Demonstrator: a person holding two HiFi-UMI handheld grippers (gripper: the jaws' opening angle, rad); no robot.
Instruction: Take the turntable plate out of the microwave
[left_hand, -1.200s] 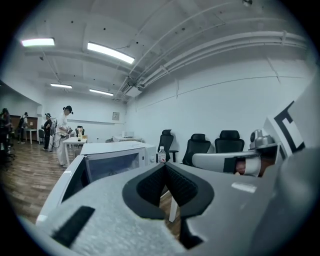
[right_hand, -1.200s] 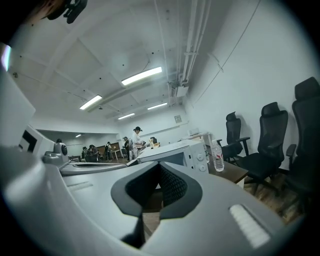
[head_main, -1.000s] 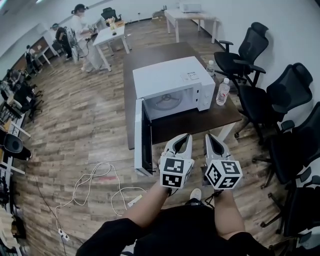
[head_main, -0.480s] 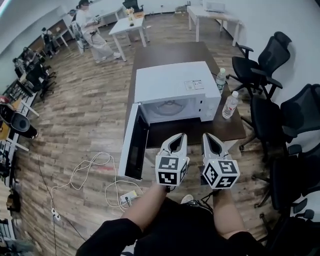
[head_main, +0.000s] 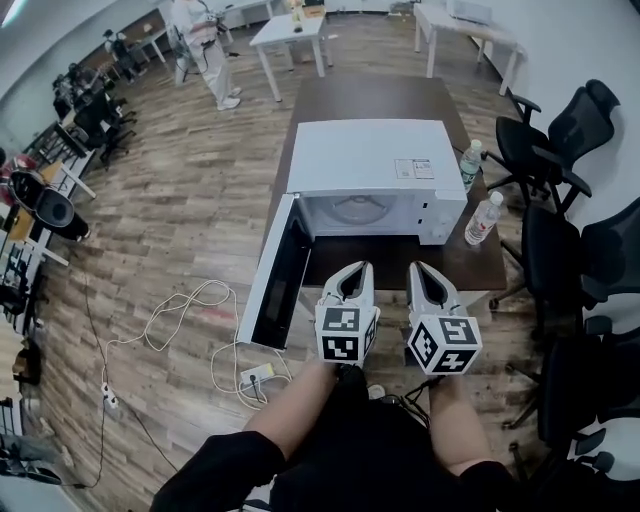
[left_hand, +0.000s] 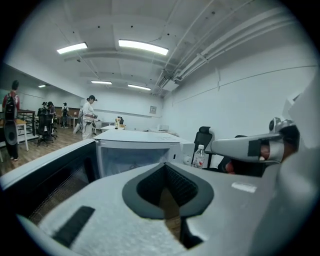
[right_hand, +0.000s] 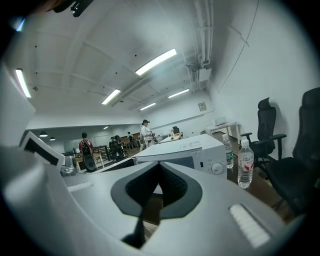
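A white microwave (head_main: 365, 165) stands on a dark brown table (head_main: 400, 260), its door (head_main: 272, 285) swung wide open to the left. Inside the lit cavity the glass turntable plate (head_main: 350, 211) lies flat. My left gripper (head_main: 355, 270) and right gripper (head_main: 421, 270) hang side by side just short of the table's near edge, both shut and empty, pointing at the microwave's front. The left gripper view shows the left gripper (left_hand: 166, 167) facing the cavity (left_hand: 131, 159) and the dark door (left_hand: 47, 187). In the right gripper view the right gripper (right_hand: 159, 167) faces the microwave's control panel (right_hand: 210, 162).
Two water bottles (head_main: 484, 218) (head_main: 468, 164) stand on the table right of the microwave. Black office chairs (head_main: 560, 150) crowd the right side. Cables and a power strip (head_main: 255, 378) lie on the wooden floor at the left. People (head_main: 207, 45) stand by far white tables.
The view has swung round to face the microwave's open front more squarely. Both grippers have moved up to the table's near edge, still shut and side by side.
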